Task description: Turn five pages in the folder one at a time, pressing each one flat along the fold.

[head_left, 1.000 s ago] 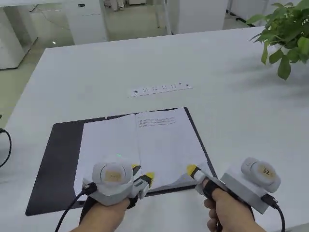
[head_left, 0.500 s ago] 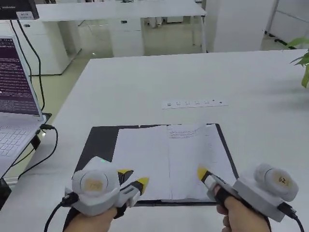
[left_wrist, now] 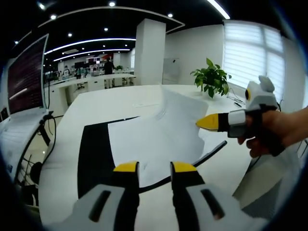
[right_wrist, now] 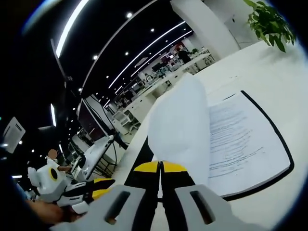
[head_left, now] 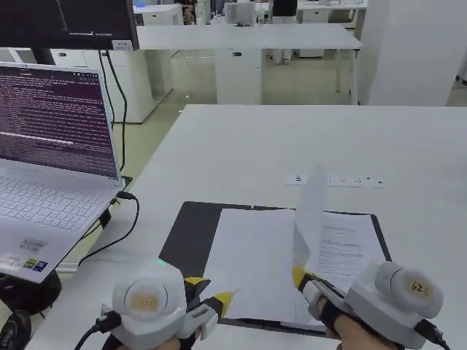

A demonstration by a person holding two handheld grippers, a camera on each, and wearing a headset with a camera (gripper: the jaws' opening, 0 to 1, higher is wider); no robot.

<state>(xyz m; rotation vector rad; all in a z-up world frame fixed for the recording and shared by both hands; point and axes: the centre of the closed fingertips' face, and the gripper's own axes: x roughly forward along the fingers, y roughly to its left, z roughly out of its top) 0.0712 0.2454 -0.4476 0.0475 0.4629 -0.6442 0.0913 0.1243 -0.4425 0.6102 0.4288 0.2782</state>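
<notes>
A black folder (head_left: pixel 182 233) lies open on the white table with white pages spread in it. One page (head_left: pixel 309 211) stands lifted up from the right side, and my right gripper (head_left: pixel 298 277) is shut on its lower corner. In the right gripper view the page (right_wrist: pixel 180 130) rises straight from the closed yellow tips (right_wrist: pixel 160 167), with the printed right-hand page (right_wrist: pixel 240 132) beyond. My left gripper (head_left: pixel 208 290) hovers open at the folder's near left edge, its yellow tips (left_wrist: pixel 155 167) apart over the left page (left_wrist: pixel 144 144).
An open laptop (head_left: pixel 51 160) with a cable sits at the table's left. A white power strip (head_left: pixel 339 180) lies behind the folder. A potted plant (left_wrist: pixel 211 79) stands at the far side. More desks and a screen fill the room behind.
The head camera has swung left, bringing the laptop into view. My right gripper has taken hold of a right-hand page and lifted it upright; earlier the pages lay flat.
</notes>
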